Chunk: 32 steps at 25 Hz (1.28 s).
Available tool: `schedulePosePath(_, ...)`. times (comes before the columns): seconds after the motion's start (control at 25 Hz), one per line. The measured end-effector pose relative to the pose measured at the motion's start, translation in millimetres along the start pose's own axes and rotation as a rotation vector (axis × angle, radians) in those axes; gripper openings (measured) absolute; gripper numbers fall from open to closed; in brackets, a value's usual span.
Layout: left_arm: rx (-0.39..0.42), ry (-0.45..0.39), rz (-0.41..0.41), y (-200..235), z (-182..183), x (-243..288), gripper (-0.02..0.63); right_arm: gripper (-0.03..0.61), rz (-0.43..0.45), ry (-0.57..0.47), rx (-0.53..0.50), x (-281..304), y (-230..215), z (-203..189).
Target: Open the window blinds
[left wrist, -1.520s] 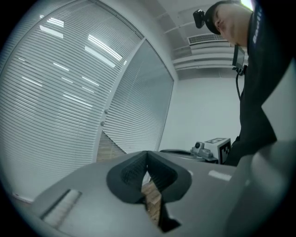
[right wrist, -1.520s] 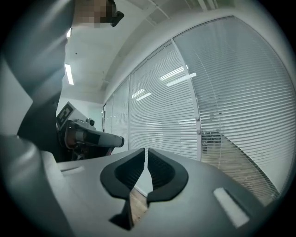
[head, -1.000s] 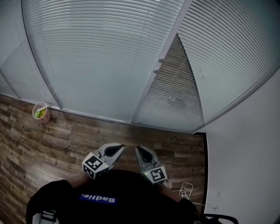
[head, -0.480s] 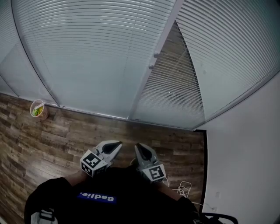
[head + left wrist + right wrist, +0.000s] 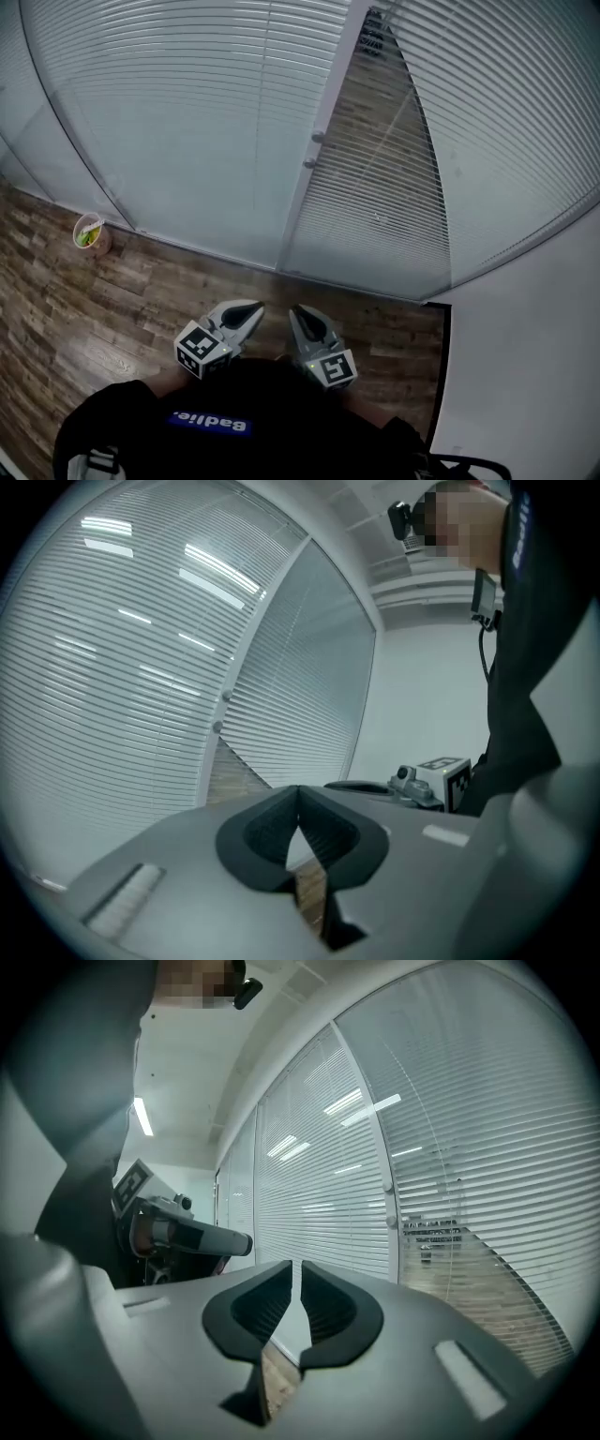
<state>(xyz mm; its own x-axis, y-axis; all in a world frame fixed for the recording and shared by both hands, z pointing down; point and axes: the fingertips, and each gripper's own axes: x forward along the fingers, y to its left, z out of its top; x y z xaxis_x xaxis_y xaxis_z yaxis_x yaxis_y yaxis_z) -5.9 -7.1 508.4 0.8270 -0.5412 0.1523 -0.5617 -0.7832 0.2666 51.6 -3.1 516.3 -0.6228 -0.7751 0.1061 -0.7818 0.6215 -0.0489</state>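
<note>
White slatted blinds (image 5: 187,112) hang shut over the glass wall ahead. The right panel's blinds (image 5: 506,122) are pulled up on a slant, so wood flooring shows behind the glass. Two small knobs (image 5: 319,138) sit on the frame post (image 5: 333,84) between the panels. My left gripper (image 5: 251,311) and right gripper (image 5: 298,317) are held low and close to the body, side by side, well short of the blinds. The left gripper (image 5: 298,794) is shut on nothing. The right gripper (image 5: 298,1274) has its jaws drawn together with only a thin slit, also with nothing held.
A small cup (image 5: 89,234) with green contents stands on the wood floor (image 5: 141,291) at the foot of the glass on the left. A white wall (image 5: 534,375) closes the corner on the right.
The glass wall and its post now sit closer and higher in the head view. A white cable on the floor at the right has left the view. Both grippers stay together before the body.
</note>
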Motion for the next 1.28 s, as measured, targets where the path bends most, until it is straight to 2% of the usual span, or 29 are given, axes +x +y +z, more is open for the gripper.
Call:
schedulePosePath(0.28,-0.005,-0.012,0.057,-7.8,-2.7,22.2,0.000,0.034,0.051,-0.015,0.023,-8.0,-24.8,-10.0)
schedulePosePath(0.64,0.010,-0.015,0.056,1.9,0.1,37.3,0.000,0.034,0.085,0.006,0.035,12.3,-39.9,-20.0)
schedulePosePath(0.8,0.017,-0.027,0.031,14.3,-12.6,30.7,0.000,0.034,0.073,0.013,0.024,25.2,-30.9,-35.9)
schedulePosePath(1.08,0.029,-0.065,-0.043,56.8,33.4,32.8,0.000,0.034,-0.032,0.008,-0.014,63.8,-45.8,0.4)
schedulePosePath(1.28,0.020,-0.078,-0.088,94.1,48.9,28.7,0.000,0.035,-0.089,0.022,-0.025,100.8,-44.5,9.1)
